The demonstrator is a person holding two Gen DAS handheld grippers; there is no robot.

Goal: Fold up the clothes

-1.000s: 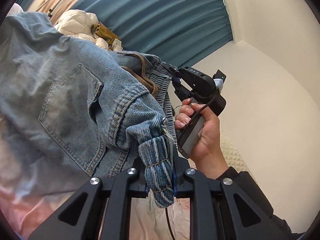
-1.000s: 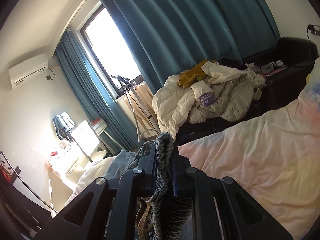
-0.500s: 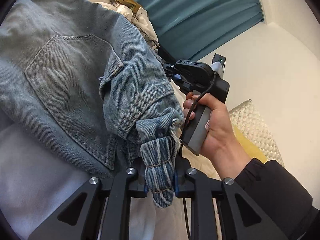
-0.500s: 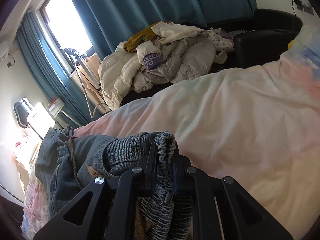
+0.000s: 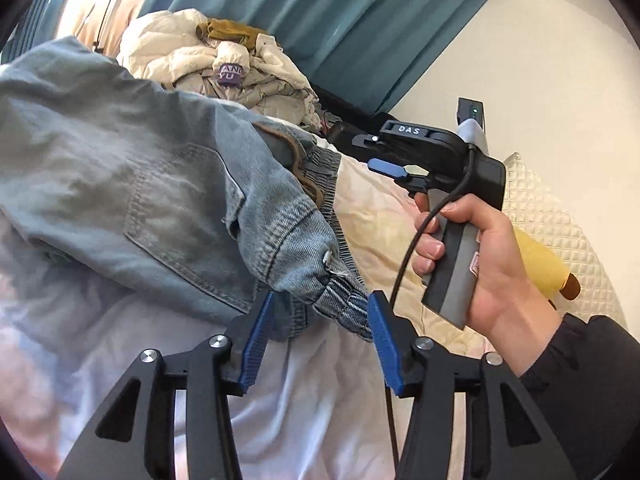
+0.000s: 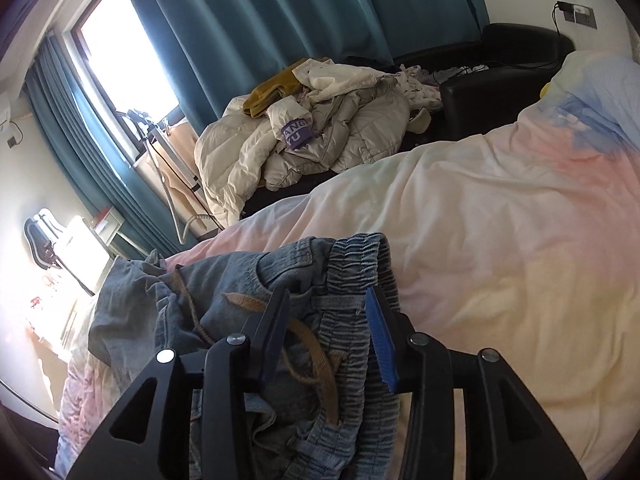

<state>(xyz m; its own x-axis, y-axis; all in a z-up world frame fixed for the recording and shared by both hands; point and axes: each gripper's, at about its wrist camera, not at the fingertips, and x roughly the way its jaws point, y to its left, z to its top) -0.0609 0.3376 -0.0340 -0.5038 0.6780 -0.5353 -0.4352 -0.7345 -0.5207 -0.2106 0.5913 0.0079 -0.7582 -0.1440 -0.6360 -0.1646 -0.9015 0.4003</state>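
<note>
Now letting go: both jaws just opening, denim shorts (image 5: 132, 184) waistband loose between, laid on bed (image 6: 500, 240). Next: regrip far edge, fold over.

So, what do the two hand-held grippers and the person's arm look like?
Each hand-held gripper, left and right, has black angular fingers with silver bolts and ribbed blue pads. The right one's grey-and-black handle carries "DAS" lettering and a black cable. The arm wears a black sleeve.
</note>
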